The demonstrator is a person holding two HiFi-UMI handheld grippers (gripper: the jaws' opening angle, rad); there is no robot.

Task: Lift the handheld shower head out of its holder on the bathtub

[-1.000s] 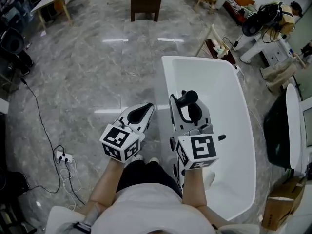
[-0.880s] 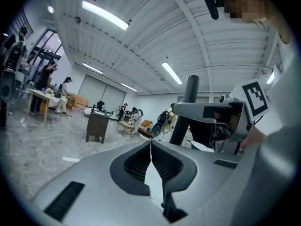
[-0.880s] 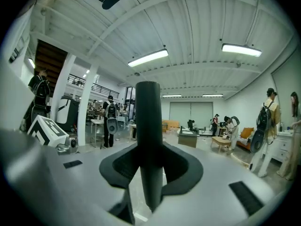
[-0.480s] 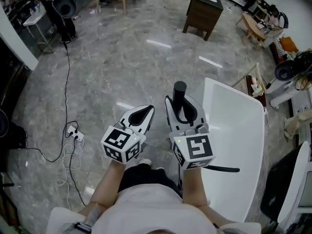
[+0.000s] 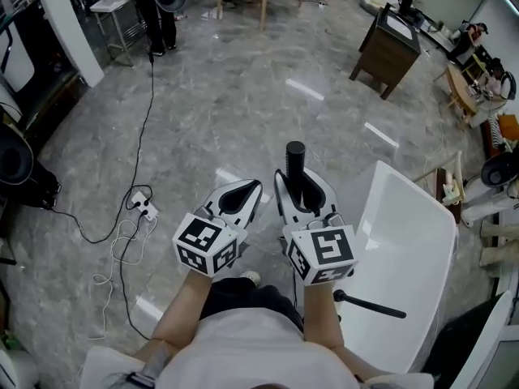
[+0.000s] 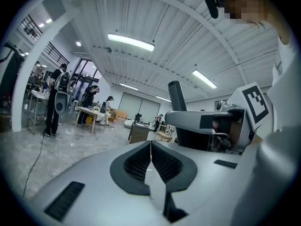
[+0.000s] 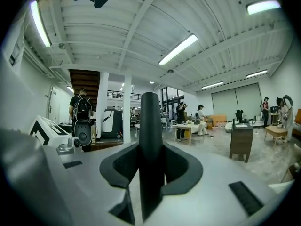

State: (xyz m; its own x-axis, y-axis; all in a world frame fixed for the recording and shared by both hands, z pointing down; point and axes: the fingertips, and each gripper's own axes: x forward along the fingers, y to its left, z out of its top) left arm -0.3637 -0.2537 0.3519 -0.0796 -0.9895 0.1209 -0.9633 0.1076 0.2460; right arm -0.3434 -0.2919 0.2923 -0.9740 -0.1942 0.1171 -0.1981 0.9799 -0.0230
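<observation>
The black handheld shower head (image 5: 294, 157) sticks out forward from between the jaws of my right gripper (image 5: 301, 181), which is shut on it. In the right gripper view its dark shaft (image 7: 151, 135) runs straight up the middle between the pads of the gripper (image 7: 151, 173). My left gripper (image 5: 246, 190) is held just to the left, shut with nothing in it; its pads meet in the left gripper view (image 6: 150, 157), where the shower head (image 6: 177, 95) shows at the right. The white bathtub (image 5: 405, 241) lies to the right of both grippers.
A thin black rod (image 5: 369, 305) lies over the tub's near part. A power strip with cables (image 5: 146, 209) is on the marble floor at left. A dark wooden cabinet (image 5: 393, 43) stands far right, and people and a table (image 5: 109, 6) far left.
The view and both grippers have swung left, away from the tub, which slid from the centre to the right. The shower head stayed in the right gripper.
</observation>
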